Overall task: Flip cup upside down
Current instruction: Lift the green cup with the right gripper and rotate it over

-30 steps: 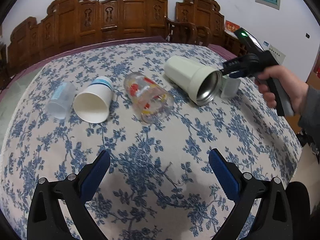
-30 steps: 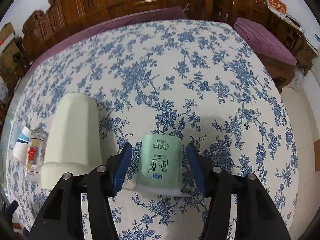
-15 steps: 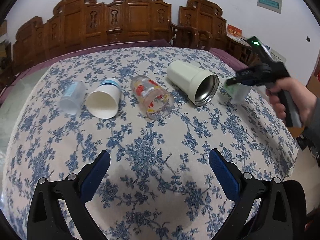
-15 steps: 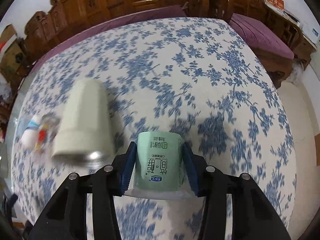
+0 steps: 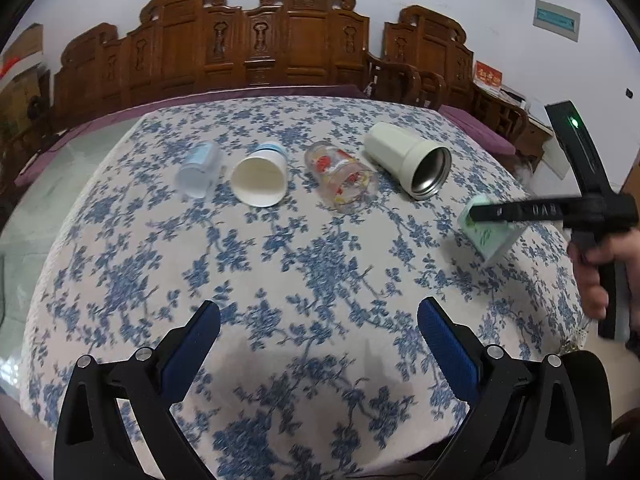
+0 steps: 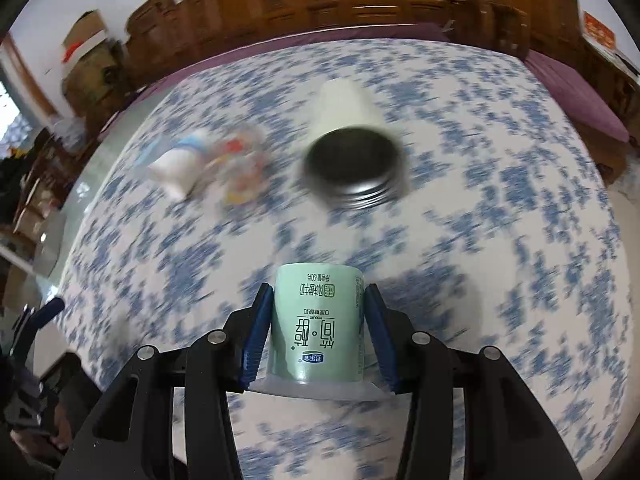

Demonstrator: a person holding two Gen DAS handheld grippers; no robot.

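My right gripper is shut on a pale green yogurt cup and holds it above the flowered tablecloth. The cup's wide rim points toward the camera and its print reads upside down. In the left wrist view the same cup hangs tilted at the right, in the right gripper. My left gripper is open and empty over the near part of the table.
Lying on their sides in a row are a clear plastic cup, a white paper cup, a printed glass and a cream steel-lined mug. Carved wooden chairs stand behind the table.
My right gripper closed on the green cup, lifted it off the cloth and carried it back and to the right, away from the cream mug. The left gripper pulled back slightly.
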